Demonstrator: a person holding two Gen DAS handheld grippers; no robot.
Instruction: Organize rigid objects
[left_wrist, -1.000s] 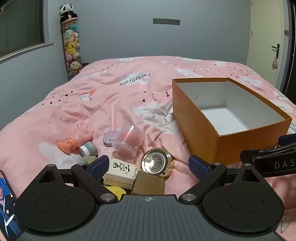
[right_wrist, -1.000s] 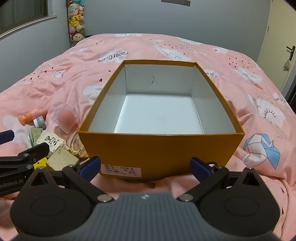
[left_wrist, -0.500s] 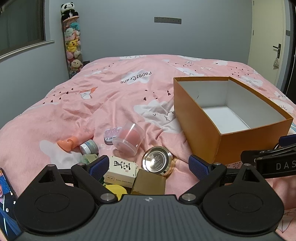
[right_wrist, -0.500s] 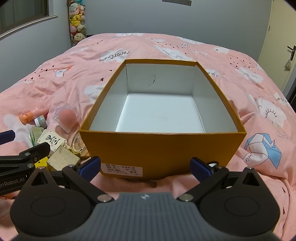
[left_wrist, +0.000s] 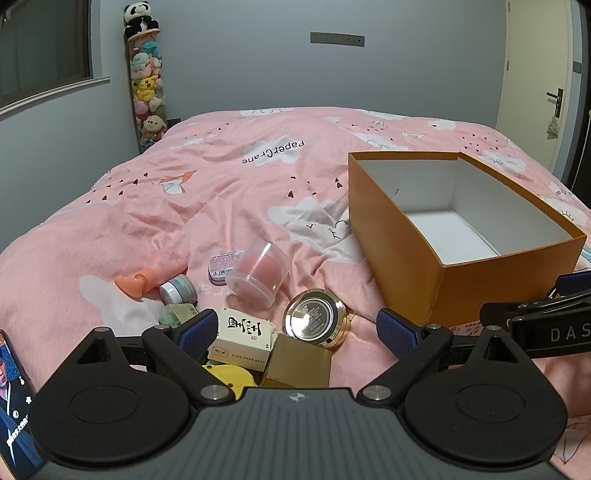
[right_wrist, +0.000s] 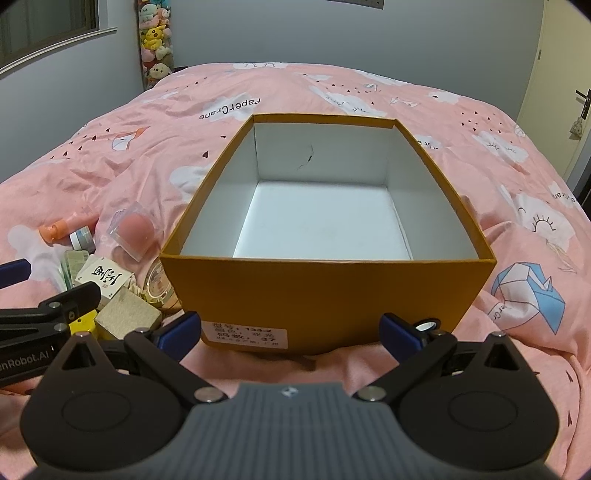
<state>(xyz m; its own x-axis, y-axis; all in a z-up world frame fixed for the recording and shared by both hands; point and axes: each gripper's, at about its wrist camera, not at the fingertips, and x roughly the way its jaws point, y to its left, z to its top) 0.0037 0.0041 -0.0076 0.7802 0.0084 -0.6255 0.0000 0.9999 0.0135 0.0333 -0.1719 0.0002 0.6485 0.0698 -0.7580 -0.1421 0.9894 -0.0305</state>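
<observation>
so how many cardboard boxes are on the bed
3, though the pile may hide more. The big open orange box sits on the right; a white box with black calligraphy and a plain brown box lie in the clutter to its left.

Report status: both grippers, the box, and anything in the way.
Left gripper open, empty, over the clutter pile. Right gripper open, empty, facing the orange box. Box empty, upright on the bed. White carton nearest the left fingers; nothing blocking.

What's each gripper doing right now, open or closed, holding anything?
Left gripper: open, empty, above the small items on the bed.
Right gripper: open, empty, facing the orange box.
</observation>
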